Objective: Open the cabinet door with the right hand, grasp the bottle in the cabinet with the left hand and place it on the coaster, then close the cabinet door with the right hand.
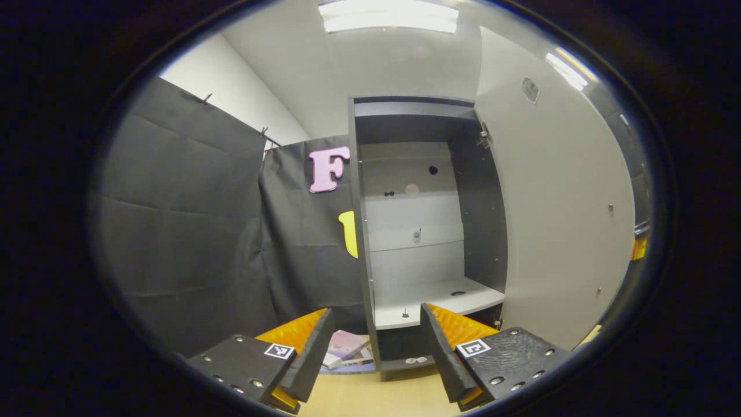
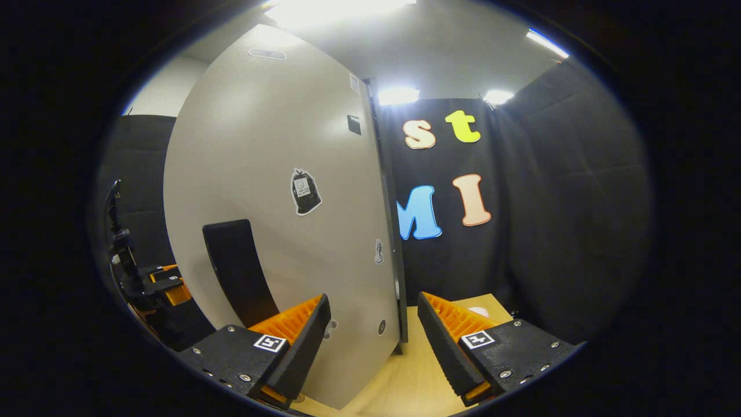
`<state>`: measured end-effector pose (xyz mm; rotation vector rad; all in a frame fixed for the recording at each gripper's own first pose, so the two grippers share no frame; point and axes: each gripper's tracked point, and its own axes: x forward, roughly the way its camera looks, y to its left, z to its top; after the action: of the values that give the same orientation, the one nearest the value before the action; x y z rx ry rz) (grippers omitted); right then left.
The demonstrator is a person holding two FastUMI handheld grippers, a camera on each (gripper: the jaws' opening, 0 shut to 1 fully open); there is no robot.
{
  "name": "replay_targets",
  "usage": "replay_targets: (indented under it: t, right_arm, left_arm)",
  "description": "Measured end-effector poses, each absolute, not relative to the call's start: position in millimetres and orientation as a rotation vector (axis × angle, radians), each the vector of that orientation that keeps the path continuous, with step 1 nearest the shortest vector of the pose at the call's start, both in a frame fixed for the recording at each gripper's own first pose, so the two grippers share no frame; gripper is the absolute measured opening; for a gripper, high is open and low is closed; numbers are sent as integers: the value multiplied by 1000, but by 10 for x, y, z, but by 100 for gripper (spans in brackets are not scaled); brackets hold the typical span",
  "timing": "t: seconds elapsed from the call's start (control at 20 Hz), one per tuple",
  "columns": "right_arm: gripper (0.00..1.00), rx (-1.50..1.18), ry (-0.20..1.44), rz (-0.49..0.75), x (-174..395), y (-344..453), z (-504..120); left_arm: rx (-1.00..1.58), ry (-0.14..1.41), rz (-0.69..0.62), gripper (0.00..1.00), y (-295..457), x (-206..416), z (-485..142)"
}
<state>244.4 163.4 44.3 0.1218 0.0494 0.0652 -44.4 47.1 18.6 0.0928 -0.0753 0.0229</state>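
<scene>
The dark cabinet point(image 1: 486, 231) stands open ahead in the left gripper view. Its pale door point(image 1: 556, 231) is swung out to the right. The white shelf point(image 1: 434, 301) inside is bare apart from small fittings. My left gripper point(image 1: 377, 313) is open in front of that shelf, with nothing between its orange fingers. In the right gripper view the door point(image 2: 272, 174) fills the left half, with a black handle point(image 2: 237, 272) low on it. My right gripper point(image 2: 374, 298) is open, its fingers standing either side of the door's free edge point(image 2: 393, 249). A pale round thing point(image 2: 477, 311), perhaps the coaster, lies on the table behind the right finger.
The cabinet stands on a light wooden table point(image 1: 370, 399). Books or magazines point(image 1: 347, 347) lie on it left of the cabinet's foot. Black cloth walls close in on both sides. The other gripper point(image 2: 168, 284) shows far left, past the door.
</scene>
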Motion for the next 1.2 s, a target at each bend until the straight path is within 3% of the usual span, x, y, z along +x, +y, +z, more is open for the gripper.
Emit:
replay_targets:
  t: [0.1, 0.15, 0.55, 0.6, 0.75, 0.8, 0.9, 1.2]
  right_arm:
    - [90, 131, 44, 70, 2468, 1654, 470]
    - [94, 136, 41, 74, 2472, 1684, 475]
    - [94, 144, 35, 127, 2584, 1934, 516]
    - [90, 147, 31, 132, 2601, 1961, 534]
    - [94, 149, 23, 152, 2665, 2052, 569]
    - [94, 148, 20, 159, 2682, 2082, 586]
    - [94, 152, 16, 171, 2726, 2147, 605]
    - [94, 177, 13, 208, 2903, 2361, 650]
  left_arm:
    - [103, -75, 25, 86, 492, -448, 195]
    - [108, -79, 31, 86, 500, -453, 203]
    - [117, -89, 65, 86, 603, -523, 271]
    - [118, -90, 68, 86, 638, -544, 269]
    - [123, -83, 81, 86, 769, -529, 235]
    - [124, -82, 86, 90, 794, -522, 242]
    - [123, -83, 97, 86, 850, -530, 247]
    - [130, -73, 133, 86, 1096, -561, 218]
